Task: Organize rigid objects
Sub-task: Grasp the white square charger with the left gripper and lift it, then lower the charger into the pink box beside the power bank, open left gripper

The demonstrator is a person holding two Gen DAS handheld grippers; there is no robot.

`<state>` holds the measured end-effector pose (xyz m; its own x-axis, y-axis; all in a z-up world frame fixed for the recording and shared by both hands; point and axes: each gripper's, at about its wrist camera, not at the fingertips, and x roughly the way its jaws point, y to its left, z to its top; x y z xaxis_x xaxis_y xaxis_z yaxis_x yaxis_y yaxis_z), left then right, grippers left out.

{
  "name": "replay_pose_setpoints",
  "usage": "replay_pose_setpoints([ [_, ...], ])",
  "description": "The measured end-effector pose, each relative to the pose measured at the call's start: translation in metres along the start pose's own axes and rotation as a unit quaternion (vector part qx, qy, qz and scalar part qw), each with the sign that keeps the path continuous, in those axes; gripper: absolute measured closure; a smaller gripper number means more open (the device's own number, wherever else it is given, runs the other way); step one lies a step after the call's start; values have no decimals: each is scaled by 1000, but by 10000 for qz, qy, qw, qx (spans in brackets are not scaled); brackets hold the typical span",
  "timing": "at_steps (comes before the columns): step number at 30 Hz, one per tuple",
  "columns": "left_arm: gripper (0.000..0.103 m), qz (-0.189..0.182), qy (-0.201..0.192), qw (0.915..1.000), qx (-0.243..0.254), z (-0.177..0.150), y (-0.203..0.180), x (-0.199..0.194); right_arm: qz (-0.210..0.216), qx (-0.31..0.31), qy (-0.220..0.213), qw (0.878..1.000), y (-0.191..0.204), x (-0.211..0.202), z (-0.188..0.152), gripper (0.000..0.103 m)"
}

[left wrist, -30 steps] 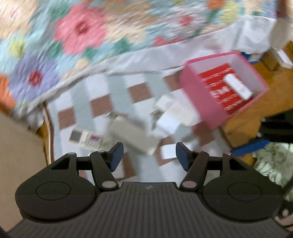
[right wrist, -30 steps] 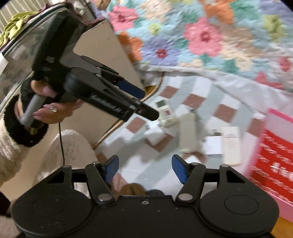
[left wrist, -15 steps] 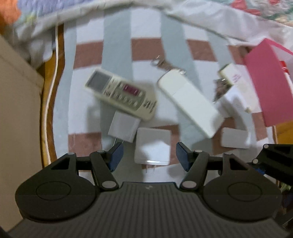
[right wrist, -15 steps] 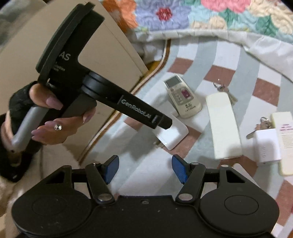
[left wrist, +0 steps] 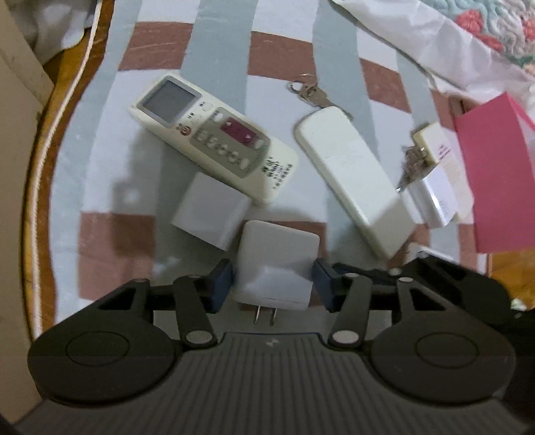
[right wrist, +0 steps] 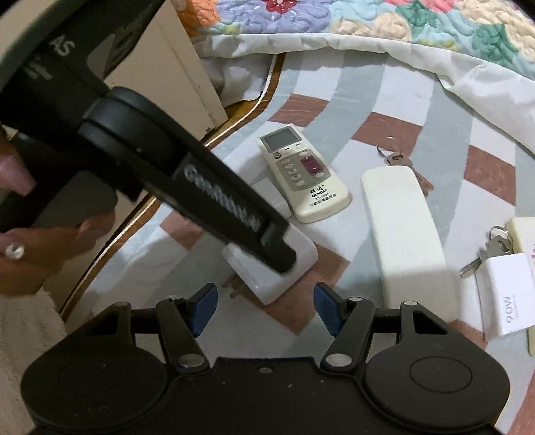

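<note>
Several rigid items lie on a checked cloth. My left gripper points steeply down with a white plug charger between its blue pads; the jaws are closing and the pads touch its two sides. The charger still rests on the cloth, prongs toward the camera. In the right wrist view that left gripper's finger lies across the same charger. My right gripper hangs open just in front of it, with nothing between its jaws.
An air-conditioner remote, a plain white remote, keys, a second white cube charger and another charger lie around. A pink box stands at the right. A floral quilt borders the back, the wooden table rim the left.
Both grippers have dropped toward the cloth and now sit close over the items. The left jaws have narrowed onto the white plug charger. The right jaws keep the same width.
</note>
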<state>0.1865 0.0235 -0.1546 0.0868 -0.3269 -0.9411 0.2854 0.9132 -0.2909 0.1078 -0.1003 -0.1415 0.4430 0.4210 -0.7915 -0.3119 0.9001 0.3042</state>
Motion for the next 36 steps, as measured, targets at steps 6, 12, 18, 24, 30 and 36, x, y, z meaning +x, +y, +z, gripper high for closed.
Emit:
replay_pose_setpoints([
  [6,59,-576,211,9974,-387,-4,-4,9,-534,-62,-39,9985,2,3,-2,29],
  [12,59,-796,142,9923,-942,-6,4,14,-984,-81,15,9951,6,15,-4,30],
  [18,65,-920,107,9910,-970,-11,1,14,-1022,283,19,9944,-3,4,-10,39],
  [24,67,-609,-273,9977,-142,-27,-35,-5,-1020,189,-149,9945,-6,-15,-19,39],
  [30,67,-558,-948,9917,666,-49,-75,-55,-1312,-131,-629,9893,8,-67,-20,40],
  [36,67,-925,-1254,9818,1083,-53,-118,-91,-1573,-233,-899,9832,3,-128,-19,39],
])
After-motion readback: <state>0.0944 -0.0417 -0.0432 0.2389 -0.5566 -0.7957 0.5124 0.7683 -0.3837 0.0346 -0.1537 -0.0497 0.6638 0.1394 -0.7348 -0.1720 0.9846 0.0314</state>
